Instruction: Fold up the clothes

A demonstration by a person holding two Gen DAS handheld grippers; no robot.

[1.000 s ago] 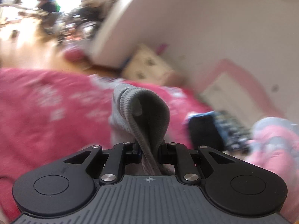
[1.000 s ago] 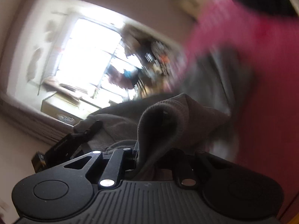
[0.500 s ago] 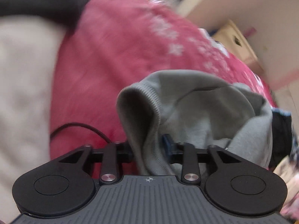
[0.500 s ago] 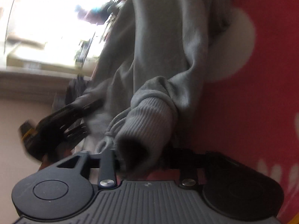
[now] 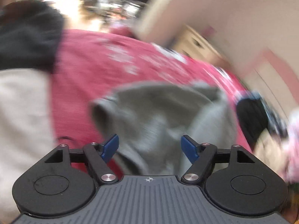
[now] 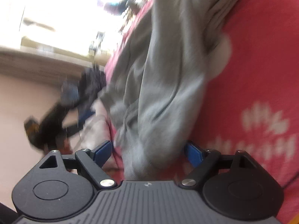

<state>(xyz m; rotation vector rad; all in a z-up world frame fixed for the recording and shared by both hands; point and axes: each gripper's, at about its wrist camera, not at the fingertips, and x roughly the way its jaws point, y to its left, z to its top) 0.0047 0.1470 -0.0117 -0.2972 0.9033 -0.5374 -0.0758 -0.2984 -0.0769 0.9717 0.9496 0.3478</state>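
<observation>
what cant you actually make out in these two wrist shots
- Left wrist view: motion blur smears the grey garment, so its type and fold state are unclear; the left claw body hides its near edge.
- Right wrist view: the grey garment runs off the top edge; its far end is cut off.
- Right wrist view: the dark object at left is too blurred to identify.
- Both claws' jaws are opening; cloth lies between them, but blur hides any contact with the right claw.

Bed (image 5: 84,78) under a red cover with pale flower prints. Directly on it: grey garment (image 5: 158,112), crumpled near the middle; black cloth (image 5: 28,37) at the far left edge; beige cloth (image 5: 20,121) along the near left edge; dark bundle (image 5: 252,117) and pink cloth (image 5: 291,140) at the right edge. Blurred by motion throughout.
</observation>
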